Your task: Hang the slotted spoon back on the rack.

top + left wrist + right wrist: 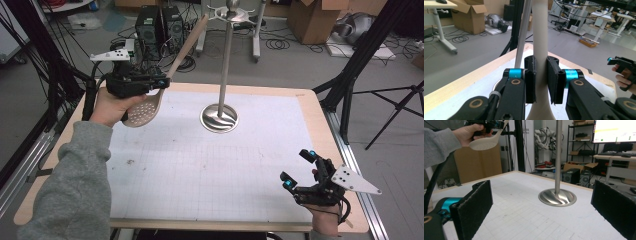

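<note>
From the high view, the left gripper [134, 82] is held up over the far left part of the table [210, 165], its jaws pinching the neck of a pale slotted spoon [150, 102]. The spoon's perforated bowl hangs below and toward the person from the jaws, while the long handle runs up and away from them, its tip slanting toward the top of the metal stand [223, 70]. The right gripper [305, 172] rests low near the table's near right corner, jaws spread and holding nothing, well apart from both spoon and stand. The left one is clearly the nearer to the stand's upper hooks.

In the left gripper view, the two black jaws are pressed onto the spoon handle [540, 40], which rises straight up between them. The stand's pole [522, 37] is just beyond and slightly left of the jaws; how close the handle tip is to a hook I can't tell, since it runs out of the top.

In the right gripper view, the jaws stand wide apart, with the stand's round base [557, 197] ahead between them. The spoon's bowl [484, 143] is high and left of them, far off.
</note>
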`<state>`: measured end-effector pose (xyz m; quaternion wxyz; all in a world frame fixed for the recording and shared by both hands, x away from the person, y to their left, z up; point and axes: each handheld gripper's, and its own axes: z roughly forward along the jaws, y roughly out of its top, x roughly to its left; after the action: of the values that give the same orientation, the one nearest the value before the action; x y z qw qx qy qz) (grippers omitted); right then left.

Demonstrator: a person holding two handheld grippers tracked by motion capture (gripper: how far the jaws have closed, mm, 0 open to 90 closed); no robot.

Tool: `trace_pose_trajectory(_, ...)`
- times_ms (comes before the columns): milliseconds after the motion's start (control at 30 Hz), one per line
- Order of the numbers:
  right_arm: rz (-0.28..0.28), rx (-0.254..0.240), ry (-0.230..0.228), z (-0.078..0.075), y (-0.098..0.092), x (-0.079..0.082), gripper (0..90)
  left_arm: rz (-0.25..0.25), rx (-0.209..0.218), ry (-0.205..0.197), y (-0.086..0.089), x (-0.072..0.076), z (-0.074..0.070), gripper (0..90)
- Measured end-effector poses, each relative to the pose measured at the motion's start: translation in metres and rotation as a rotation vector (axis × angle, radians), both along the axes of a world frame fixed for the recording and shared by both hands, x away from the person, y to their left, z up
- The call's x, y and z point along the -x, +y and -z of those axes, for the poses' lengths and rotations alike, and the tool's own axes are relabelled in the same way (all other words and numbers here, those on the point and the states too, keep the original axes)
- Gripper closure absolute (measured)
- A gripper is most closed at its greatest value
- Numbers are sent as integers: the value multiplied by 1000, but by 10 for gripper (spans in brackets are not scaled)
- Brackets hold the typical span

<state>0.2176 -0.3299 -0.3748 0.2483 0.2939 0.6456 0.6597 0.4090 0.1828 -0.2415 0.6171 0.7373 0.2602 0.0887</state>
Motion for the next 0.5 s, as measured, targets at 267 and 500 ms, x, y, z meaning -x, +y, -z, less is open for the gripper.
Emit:
trace_pose_trajectory(267,3,1,-8,-1,-2,1,26,9,3,7,-3,-1,2,778)
trace_pose_trajectory(500,-3,0,-2,-1,-2,1,26,14,10,24,-9,-4,4,778)
